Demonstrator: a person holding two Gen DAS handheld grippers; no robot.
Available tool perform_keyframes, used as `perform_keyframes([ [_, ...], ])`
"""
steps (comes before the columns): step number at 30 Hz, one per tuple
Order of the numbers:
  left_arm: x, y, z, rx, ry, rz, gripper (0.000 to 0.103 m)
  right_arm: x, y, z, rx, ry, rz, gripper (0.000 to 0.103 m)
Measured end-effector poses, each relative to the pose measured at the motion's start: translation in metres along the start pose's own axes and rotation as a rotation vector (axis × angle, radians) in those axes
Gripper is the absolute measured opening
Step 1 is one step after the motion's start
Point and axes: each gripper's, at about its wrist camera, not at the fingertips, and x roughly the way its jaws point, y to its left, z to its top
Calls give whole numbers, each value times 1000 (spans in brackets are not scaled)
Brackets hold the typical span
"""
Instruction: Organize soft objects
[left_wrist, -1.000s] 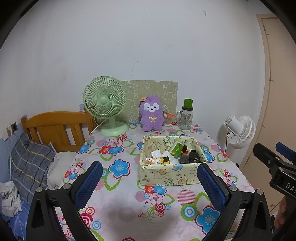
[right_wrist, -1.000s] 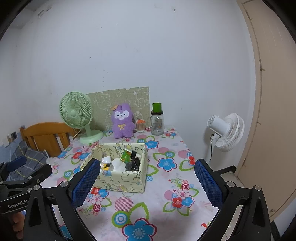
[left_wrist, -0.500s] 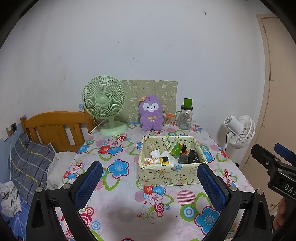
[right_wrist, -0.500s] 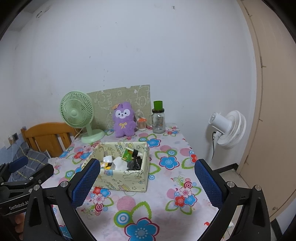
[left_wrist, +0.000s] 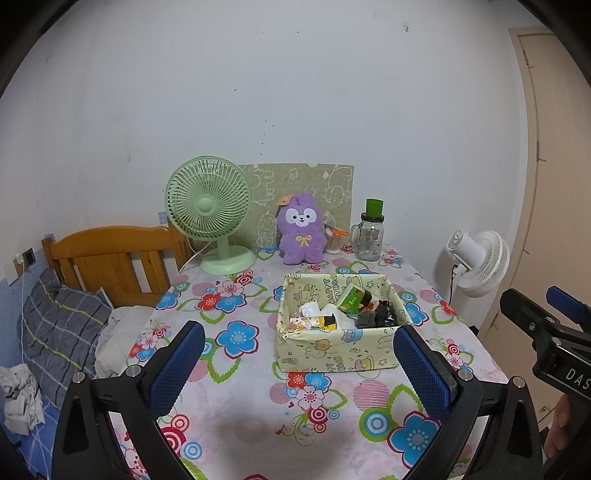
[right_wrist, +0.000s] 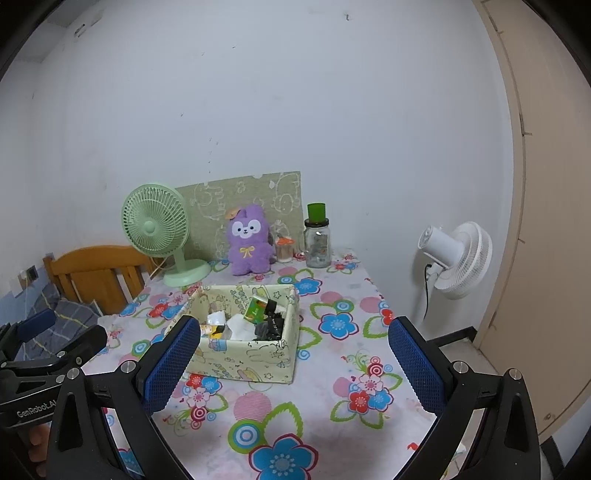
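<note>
A purple plush rabbit (left_wrist: 301, 230) (right_wrist: 247, 240) sits upright at the back of the flowered table, against a green patterned board. In front of it stands a pale yellow fabric box (left_wrist: 338, 352) (right_wrist: 243, 356) holding small packets, a green carton and dark items. My left gripper (left_wrist: 295, 365) hovers open over the near table edge, its blue pads well short of the box. My right gripper (right_wrist: 293, 363) is open too, held above the table's near right part. Neither gripper holds anything.
A green desk fan (left_wrist: 210, 206) stands back left, a glass jar with a green lid (left_wrist: 369, 236) back right, a small cup (left_wrist: 332, 242) beside the plush. A white floor fan (left_wrist: 476, 264) stands right of the table, a wooden headboard (left_wrist: 110, 258) and pillow (left_wrist: 59, 332) left.
Both grippers have drifted back and up a little, so the table and box sit slightly lower and farther in view. Nothing on the table has moved.
</note>
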Motion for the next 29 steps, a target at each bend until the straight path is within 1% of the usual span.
perform_keyframes([
  [29,-5,-1,0,2,-11,-8,103,-5,1,2,-15,-10,-11,103],
])
